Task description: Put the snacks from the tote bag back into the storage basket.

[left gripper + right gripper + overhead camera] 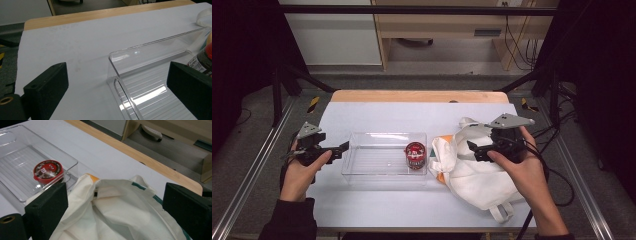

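A clear plastic bin (384, 154) is seen on the white table (377, 200), with a small red-lidded container (415, 155) standing inside it at its right end. A white cloth bag (467, 175) is laid just to the right of the bin, its edge touching the bin's right wall. The left gripper (343, 147) is held just beside the bin's left wall with its jaws apart, while the right gripper (473, 148) is held over the bag, pointed toward the bin.

Bin (362, 165) L half free; cup (415, 154) R
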Available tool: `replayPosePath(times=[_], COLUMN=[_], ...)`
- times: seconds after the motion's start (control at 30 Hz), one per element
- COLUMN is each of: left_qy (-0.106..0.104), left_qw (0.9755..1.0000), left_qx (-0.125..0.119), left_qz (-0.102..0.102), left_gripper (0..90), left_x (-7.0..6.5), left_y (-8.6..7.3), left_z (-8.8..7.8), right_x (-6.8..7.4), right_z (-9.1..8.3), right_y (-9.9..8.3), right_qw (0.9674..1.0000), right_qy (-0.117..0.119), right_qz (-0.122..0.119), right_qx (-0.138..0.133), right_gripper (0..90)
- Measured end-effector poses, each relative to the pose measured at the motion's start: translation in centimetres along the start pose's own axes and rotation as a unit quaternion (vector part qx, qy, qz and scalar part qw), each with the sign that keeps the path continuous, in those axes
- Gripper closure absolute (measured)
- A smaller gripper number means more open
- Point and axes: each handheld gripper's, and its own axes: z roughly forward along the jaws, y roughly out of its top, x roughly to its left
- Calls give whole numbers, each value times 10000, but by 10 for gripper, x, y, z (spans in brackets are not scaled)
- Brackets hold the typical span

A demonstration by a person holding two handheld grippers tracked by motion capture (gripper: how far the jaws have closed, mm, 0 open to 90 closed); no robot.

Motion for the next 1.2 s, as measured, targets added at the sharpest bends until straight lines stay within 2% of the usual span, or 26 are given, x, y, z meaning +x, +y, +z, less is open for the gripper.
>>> replayPosePath(times=[0.17,0.33,0.5,0.63,0.73,0.93,1.2], left_qy=[-22,-31,-95,-9,-112,-107,-109], left_qw=[10000,10000,9999,9999,9998,9998,9998], left_qx=[19,56,-62,-96,-168,-138,-116], left_qz=[3,26,49,117,94,73,82], left_gripper=[38,38,38,37,37,39,41], left_x=[0,0,-2,-3,-2,1,3], left_y=[0,-1,-2,-2,-3,-7,-8], left_z=[0,2,4,4,5,7,7], right_x=[-9,-20,-31,-36,-35,-29,-17], right_z=[-6,-16,-24,-28,-27,-18,-2], right_y=[-13,-29,-45,-60,-69,-84,-90], right_qw=[9998,9990,9981,9969,9965,9961,9963], right_qy=[-162,-274,-367,-449,-466,-456,-433], right_qz=[120,348,486,619,671,748,742], right_qx=[18,-72,-117,-205,-167,-131,-28], right_gripper=[72,73,81,87,87,87,87])
